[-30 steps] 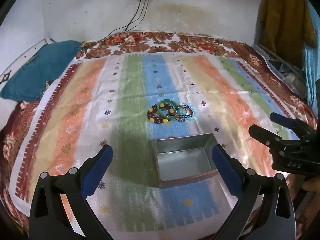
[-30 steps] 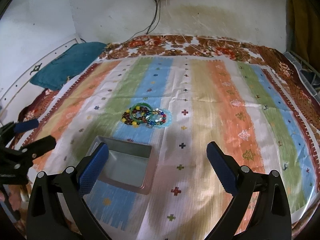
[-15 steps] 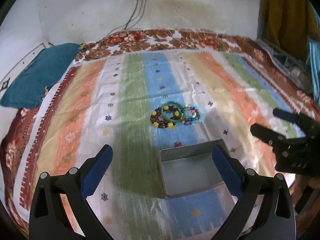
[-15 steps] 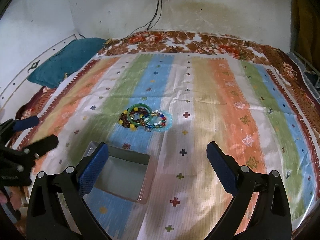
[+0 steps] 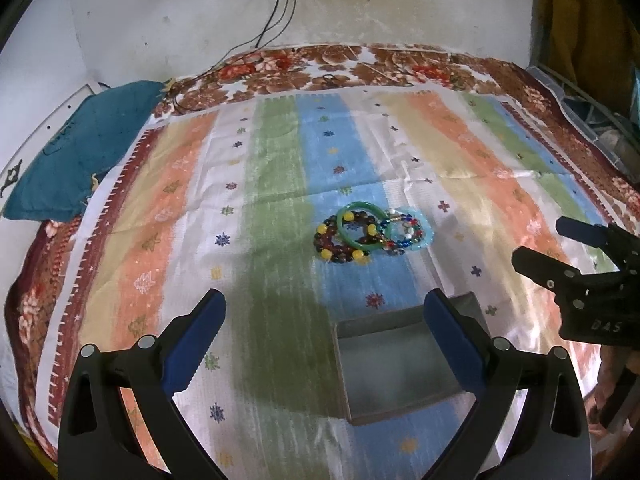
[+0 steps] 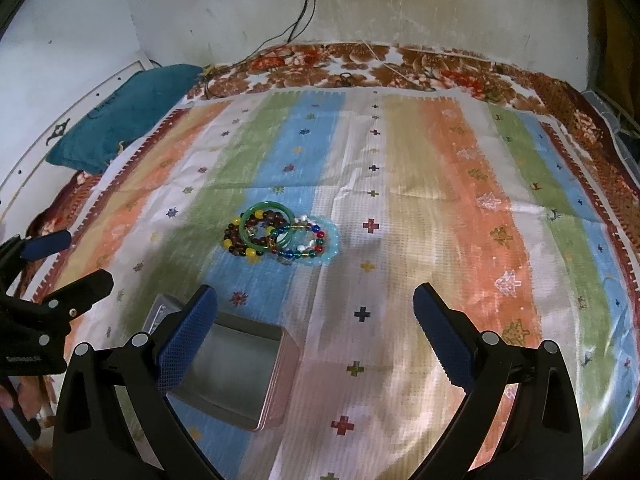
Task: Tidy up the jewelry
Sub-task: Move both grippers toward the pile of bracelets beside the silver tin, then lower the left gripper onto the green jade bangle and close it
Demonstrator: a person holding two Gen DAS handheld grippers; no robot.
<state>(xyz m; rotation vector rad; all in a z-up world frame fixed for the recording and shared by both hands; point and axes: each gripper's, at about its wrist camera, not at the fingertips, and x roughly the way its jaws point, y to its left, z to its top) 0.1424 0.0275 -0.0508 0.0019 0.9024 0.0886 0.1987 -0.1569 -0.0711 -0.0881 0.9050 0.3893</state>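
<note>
A small heap of bracelets lies mid-mat: a green bangle (image 5: 357, 227) (image 6: 264, 228), a dark beaded bracelet with yellow beads (image 5: 336, 242) (image 6: 240, 238), and a light blue ring with multicoloured beads (image 5: 408, 232) (image 6: 316, 244). An empty grey metal tin (image 5: 392, 364) (image 6: 236, 368) sits nearer me than the heap. My left gripper (image 5: 324, 336) is open and empty, hovering near the tin's left side. My right gripper (image 6: 316, 332) is open and empty, above the mat right of the tin. Each gripper shows in the other view, the right one (image 5: 560, 248) and the left one (image 6: 64, 260).
A striped mat (image 5: 180, 216) (image 6: 480, 220) covers a floral bedspread (image 5: 360, 68). A teal cushion (image 5: 84, 152) (image 6: 124, 112) lies at the far left. Cables (image 5: 276, 12) hang down the white wall. A mustard cloth (image 5: 580, 20) hangs at the far right.
Both grippers have pulled back and risen a little, so the heap and tin sit lower and farther right in the left view. Jaws stay open. The jewelry has not moved.
</note>
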